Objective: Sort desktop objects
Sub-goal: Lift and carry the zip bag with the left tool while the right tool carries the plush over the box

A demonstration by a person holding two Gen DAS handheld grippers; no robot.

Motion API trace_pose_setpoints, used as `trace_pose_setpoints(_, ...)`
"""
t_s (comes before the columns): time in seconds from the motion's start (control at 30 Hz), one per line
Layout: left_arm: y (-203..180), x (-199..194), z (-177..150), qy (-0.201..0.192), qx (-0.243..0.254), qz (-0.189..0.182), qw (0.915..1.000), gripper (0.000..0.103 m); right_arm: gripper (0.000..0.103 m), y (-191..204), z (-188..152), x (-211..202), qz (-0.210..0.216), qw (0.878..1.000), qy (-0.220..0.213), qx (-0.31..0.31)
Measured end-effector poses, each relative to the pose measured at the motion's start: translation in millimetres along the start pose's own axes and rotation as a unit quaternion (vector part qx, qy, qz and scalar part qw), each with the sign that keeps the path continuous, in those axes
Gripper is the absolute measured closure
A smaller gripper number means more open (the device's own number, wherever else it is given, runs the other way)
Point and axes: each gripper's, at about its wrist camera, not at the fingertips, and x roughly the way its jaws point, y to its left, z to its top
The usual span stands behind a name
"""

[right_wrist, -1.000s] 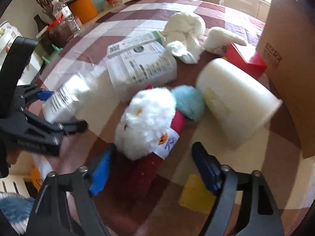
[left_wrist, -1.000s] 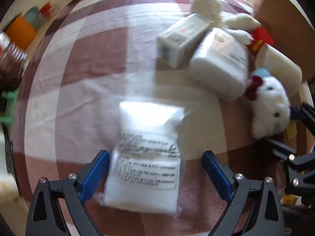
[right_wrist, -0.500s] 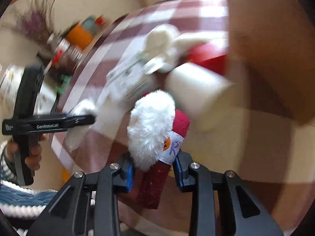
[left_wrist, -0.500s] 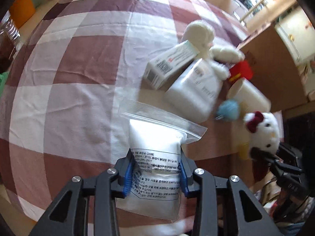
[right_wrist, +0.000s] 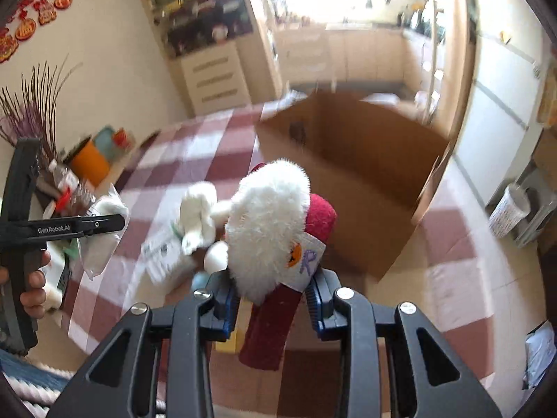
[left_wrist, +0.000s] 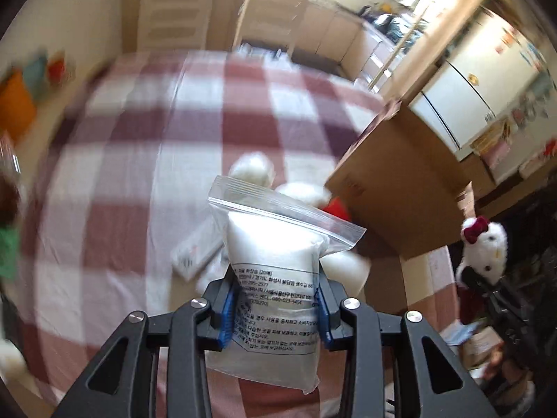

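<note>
Jaws clenched: left gripper (left_wrist: 275,308) on bag (left_wrist: 275,278), right gripper (right_wrist: 273,297) on plush (right_wrist: 268,230), above table (right_wrist: 195,160); open box (right_wrist: 351,174) beside them.

- The checked tablecloth (left_wrist: 122,174) is blurry on the left.
- The zip bag (left_wrist: 275,278) hides most of the white box (left_wrist: 195,250) behind it.
- The print on the bag is too small to read.
- The inside of the cardboard box (right_wrist: 348,160) is blurry.

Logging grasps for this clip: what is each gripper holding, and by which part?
The left gripper pinches a clear zip bag of white filling across its lower printed half. The right gripper clamps a white plush toy around its red lower body.
</note>
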Motion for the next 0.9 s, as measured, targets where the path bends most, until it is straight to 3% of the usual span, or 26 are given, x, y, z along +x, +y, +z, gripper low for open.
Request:
trace_pose_setpoints(0.13, -47.3, -24.9, 32.3, -0.063, 0.059, 0.022, 0.9960, 0.066, 0.070, 2.8, 29.0, -41.0, -0.023, 0.998, -0.065, -0.005)
trace_pose_setpoints(0.47, -133.8, -71.3, 82.9, -0.152, 0.143, 0.042, 0.9771, 0.066, 0.069, 0.8, 77.5, -118.1, -0.059, 0.983, -0.174, 0.005)
trace_pose_setpoints(0.53, -143.2, -79.9, 90.7, -0.164, 0.144, 0.032, 0.9753, 0.066, 0.069, 0.5, 82.0, -125.6, -0.068, 0.980, -0.185, 0.007)
trace_pose_setpoints(0.73, -162.5, -82.6, 108.7, -0.166, 0.154, 0.021, 0.9738, 0.066, 0.069, -2.5, 88.3, -128.4, -0.082, 0.977, -0.197, 0.018)
trace_pose_setpoints(0.9, -172.5, -64.9, 118.1, -0.134, 0.164, 0.024, 0.9770, 0.066, 0.069, -10.0, 93.5, -119.3, -0.083, 0.976, -0.197, 0.030)
